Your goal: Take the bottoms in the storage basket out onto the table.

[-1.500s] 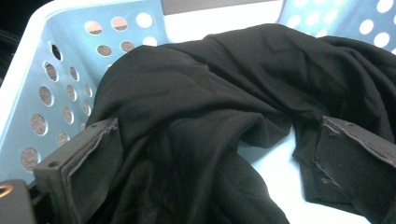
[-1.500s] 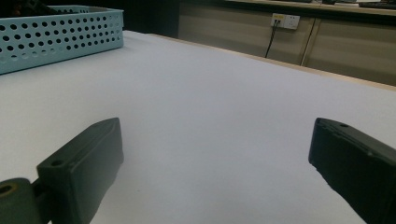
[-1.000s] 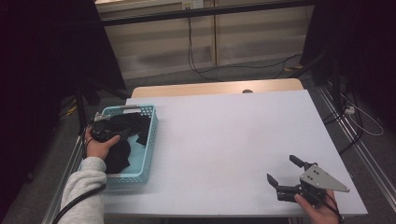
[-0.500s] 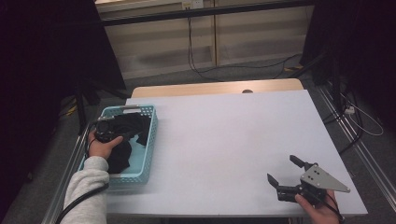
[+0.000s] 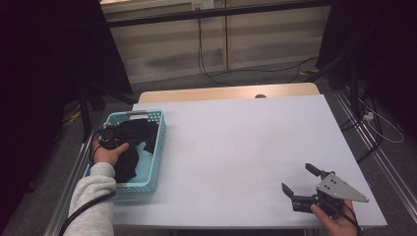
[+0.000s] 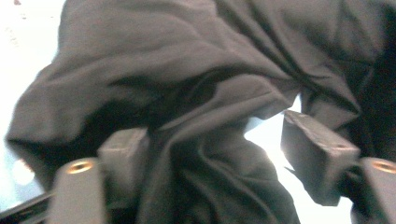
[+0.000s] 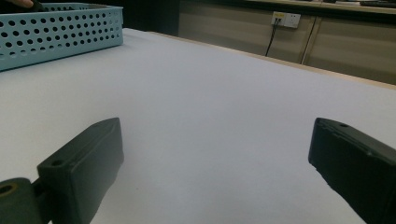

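Black cloth garment (image 5: 132,140), crumpled, heaped in the light-blue perforated basket (image 5: 156,147) at the left edge of the white table (image 5: 241,147). Left gripper (image 5: 112,138) down inside the basket, buried in the pile. Seen along the left gripper view: fabric (image 6: 196,93) bunched in deep folds between the two black jaws; jaws just been closing, now about half way in, a thick fold lying against the left pad, a sliver of light showing beside the right pad. Not yet pinched from both sides, by the look of it.

Right gripper (image 5: 301,183) resting low at the near right corner of the table, well apart from the basket, jaws wide, nothing between them; bare tabletop ahead in the right gripper view (image 7: 205,158), basket wall (image 7: 60,32) far off.

Handling, judged: soft, limp, light, no fragility. Likely to drape and trail on lifting, may snag the basket rim. Best grip on a thick gathered fold near the top of the heap, not a thin single edge that could slide out of the pads.
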